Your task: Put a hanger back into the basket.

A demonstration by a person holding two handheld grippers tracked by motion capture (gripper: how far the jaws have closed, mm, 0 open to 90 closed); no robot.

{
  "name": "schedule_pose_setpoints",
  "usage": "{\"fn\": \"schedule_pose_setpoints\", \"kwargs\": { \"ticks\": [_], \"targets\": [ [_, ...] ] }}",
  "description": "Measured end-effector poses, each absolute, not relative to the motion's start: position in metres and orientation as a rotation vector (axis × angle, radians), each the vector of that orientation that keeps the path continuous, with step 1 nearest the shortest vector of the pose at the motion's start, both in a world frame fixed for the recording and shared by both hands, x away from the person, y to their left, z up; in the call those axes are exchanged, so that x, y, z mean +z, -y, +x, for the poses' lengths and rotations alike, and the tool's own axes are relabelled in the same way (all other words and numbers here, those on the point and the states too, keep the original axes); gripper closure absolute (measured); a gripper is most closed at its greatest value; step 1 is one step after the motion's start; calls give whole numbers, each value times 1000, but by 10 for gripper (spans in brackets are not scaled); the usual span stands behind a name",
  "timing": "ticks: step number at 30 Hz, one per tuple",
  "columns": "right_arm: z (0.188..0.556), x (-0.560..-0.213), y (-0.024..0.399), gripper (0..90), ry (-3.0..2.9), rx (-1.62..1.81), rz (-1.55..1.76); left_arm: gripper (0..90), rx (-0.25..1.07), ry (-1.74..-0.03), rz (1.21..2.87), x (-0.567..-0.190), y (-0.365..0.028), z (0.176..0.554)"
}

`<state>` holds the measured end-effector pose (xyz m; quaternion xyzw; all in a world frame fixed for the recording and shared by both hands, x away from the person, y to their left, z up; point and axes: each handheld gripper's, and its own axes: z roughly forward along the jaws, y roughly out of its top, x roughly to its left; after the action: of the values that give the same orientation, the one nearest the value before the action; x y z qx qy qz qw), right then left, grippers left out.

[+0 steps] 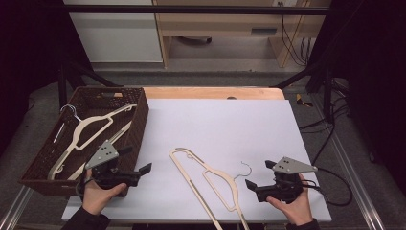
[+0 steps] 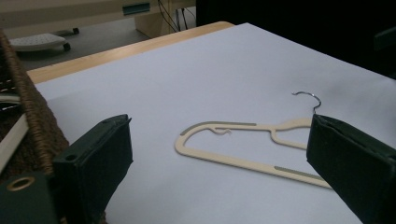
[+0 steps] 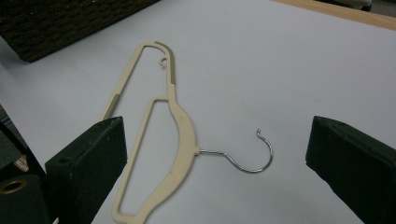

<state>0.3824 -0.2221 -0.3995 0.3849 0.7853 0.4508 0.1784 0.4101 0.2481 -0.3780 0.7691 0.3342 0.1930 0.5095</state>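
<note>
Cream hanger [image 1: 206,179] lies flat on the white tabletop [image 1: 220,124], near the front edge, between the two tools and touching neither. High view: the left tool [image 1: 136,167] sits at its 9 o'clock, the right tool [image 1: 256,179] at its 3 o'clock.

Per view:
- High view gives the full layout: brown wicker basket [image 1: 139,120] at the tabletop's left edge, with two more cream hangers [image 1: 91,127] lying inside it. The hanger's lower arm runs off the bottom of the frame.
- Left gripper view takes the hanger [image 2: 243,147] side-on and low, hook [image 2: 310,99] at the far end, basket wall [image 2: 32,126] at the left. A small notch hook shows inside the loop end.
- Right gripper view is closest: hook [image 3: 247,156] pointing right, grey strips [image 3: 170,65] on the arms.

Look and materials: flat, thin cream plastic body with an open triangular cut-out under the neck and a rounded loop end. Grey pads on the shoulders look non-slip. The hook is thin bright wire, curled. The basket is a dark coarse weave with straight walls. The tabletop is a matte white sheet over a light wood edge [image 1: 210,92].

Left tool: jaws spread wide, nothing between the pads. Right tool: jaws spread wide, nothing gripped; the hanger lies beyond them. Pads are black, blocky and matte.
</note>
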Motion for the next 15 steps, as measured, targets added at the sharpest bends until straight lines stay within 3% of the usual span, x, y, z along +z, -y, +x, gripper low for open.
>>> {"fn": "schedule_pose_setpoints", "kwargs": {
  "ticks": [15],
  "targets": [
    [370, -407, 214, 79, -2313, 1160, 1167, 61, 415, -746, 1922, -397, -223, 407]
  ]
}}
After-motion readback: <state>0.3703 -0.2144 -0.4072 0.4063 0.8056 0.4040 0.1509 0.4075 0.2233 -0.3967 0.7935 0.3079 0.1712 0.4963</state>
